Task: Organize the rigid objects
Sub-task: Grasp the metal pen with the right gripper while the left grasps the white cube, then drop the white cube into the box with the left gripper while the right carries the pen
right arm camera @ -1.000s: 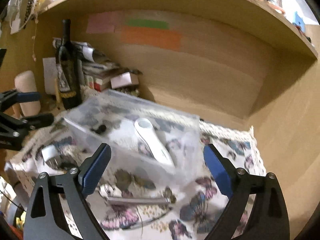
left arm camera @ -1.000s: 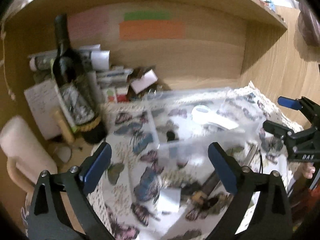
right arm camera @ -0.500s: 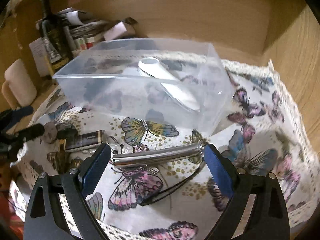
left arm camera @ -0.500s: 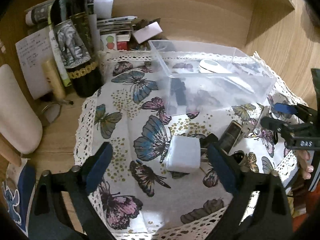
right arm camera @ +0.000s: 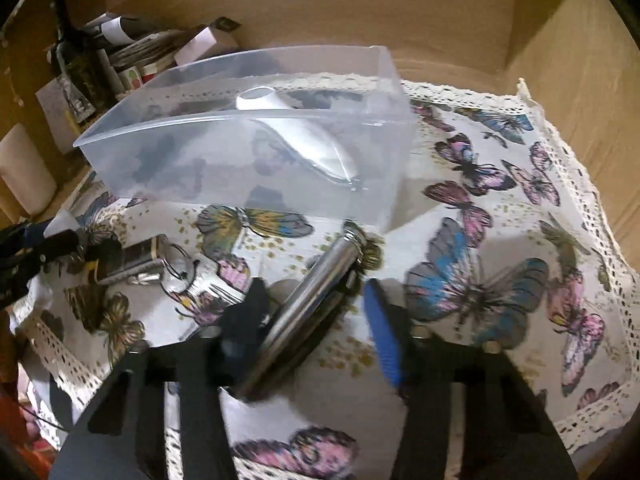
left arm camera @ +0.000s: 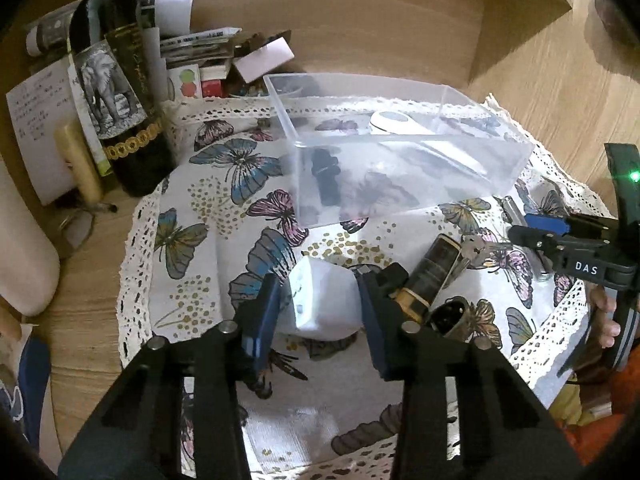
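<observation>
The wooden bench (left arm camera: 96, 304) carries a butterfly-print cloth (left arm camera: 192, 216) with a lace edge, its near part cut off by the frame and by the gripper bodies. On the cloth stands a clear plastic bin (left arm camera: 400, 176); its frosted walls blur the contents, though a white handheld device (left arm camera: 396, 124) and a small black object (left arm camera: 326, 178) lie inside. Left of the cloth a dark wine bottle (left arm camera: 120, 92) stands upright, its top cut off, in front of a jumble of papers too blurred to read.

The left gripper (left arm camera: 318, 308) comes in low from the near edge, narrowed onto a white cube adapter (left arm camera: 320, 300) on the cloth, both pads against its sides. The right gripper (right arm camera: 316, 312) reaches in level from the right, about half open, straddling a shiny metal tube (right arm camera: 312, 300) that lies slanted between its fingers; motion blur hides whether either pad touches it. Just beside lie a dark rectangular lighter-like item (left arm camera: 434, 272) and 1 bunch of keys (right arm camera: 200, 280), partly overlapping.
</observation>
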Demonstrator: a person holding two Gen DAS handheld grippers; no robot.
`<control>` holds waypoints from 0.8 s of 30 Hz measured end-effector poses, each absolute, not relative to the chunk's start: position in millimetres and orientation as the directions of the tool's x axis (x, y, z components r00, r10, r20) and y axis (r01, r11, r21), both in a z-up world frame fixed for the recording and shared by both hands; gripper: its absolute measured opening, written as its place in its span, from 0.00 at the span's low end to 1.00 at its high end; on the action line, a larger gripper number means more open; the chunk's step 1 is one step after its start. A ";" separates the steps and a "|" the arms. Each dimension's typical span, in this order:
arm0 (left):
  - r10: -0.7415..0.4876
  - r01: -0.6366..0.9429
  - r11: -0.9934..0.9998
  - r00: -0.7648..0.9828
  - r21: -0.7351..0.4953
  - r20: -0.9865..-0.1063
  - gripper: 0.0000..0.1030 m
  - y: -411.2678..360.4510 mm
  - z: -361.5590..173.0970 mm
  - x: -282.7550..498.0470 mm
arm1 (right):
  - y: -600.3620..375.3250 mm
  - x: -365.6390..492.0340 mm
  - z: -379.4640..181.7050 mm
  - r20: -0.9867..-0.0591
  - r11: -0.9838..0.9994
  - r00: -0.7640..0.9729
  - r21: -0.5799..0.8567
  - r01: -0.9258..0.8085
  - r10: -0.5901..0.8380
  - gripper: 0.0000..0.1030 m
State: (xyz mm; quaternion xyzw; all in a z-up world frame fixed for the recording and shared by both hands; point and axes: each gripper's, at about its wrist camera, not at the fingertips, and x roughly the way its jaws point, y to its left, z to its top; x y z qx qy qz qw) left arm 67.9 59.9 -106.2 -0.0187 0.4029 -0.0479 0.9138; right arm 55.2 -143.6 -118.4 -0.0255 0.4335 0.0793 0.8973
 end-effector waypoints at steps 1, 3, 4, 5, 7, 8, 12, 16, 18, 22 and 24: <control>-0.101 0.069 0.995 0.673 -0.074 -0.733 0.35 60.5 -105.1 67.2 | -144.9 54.1 -118.4 -0.779 0.987 0.618 0.009 -0.159 0.106 0.21; -0.097 0.061 0.995 0.677 -0.075 -0.730 0.32 61.1 -102.9 66.3 | -149.8 52.8 -117.4 -0.772 0.989 0.628 0.011 -0.146 0.101 0.14; -0.095 0.057 0.995 0.678 -0.077 -0.729 0.32 61.8 -101.2 66.0 | -152.0 51.1 -115.8 -0.767 0.990 0.634 0.017 -0.140 0.103 0.14; -0.095 0.055 0.995 0.680 -0.078 -0.727 0.32 62.6 -99.8 65.8 | -153.4 48.2 -113.4 -0.759 0.990 0.644 0.010 -0.139 0.098 0.14; -0.085 0.044 0.996 0.689 -0.075 -0.720 0.32 63.7 -94.9 65.2 | -153.4 41.8 -106.4 -0.738 0.990 0.669 -0.006 -0.143 0.092 0.14; -0.081 0.041 0.996 0.695 -0.073 -0.715 0.31 63.8 -92.4 64.9 | -152.7 39.7 -102.2 -0.728 0.989 0.680 -0.009 -0.147 0.094 0.14; -0.069 0.036 0.997 0.726 -0.063 -0.685 0.31 61.9 -76.7 64.0 | -152.3 30.3 -77.4 -0.668 0.987 0.736 -0.017 -0.161 0.109 0.14; -0.057 0.038 0.998 0.777 -0.044 -0.627 0.31 58.0 -53.5 64.4 | -151.2 29.7 -51.7 -0.595 0.986 0.796 -0.039 -0.163 0.108 0.14; -0.053 0.039 0.999 0.802 -0.035 -0.596 0.31 55.6 -42.9 66.0 | -151.3 32.2 -39.0 -0.561 0.985 0.819 -0.042 -0.170 0.118 0.14; -0.048 0.040 0.999 0.838 -0.026 -0.544 0.31 49.8 -22.3 76.0 | -148.6 43.3 -19.4 -0.504 0.982 0.854 -0.055 -0.179 0.127 0.14; -0.058 0.047 0.998 0.843 -0.034 -0.535 0.31 49.2 -15.4 82.6 | -146.7 51.0 -7.7 -0.472 0.981 0.872 -0.060 -0.183 0.134 0.14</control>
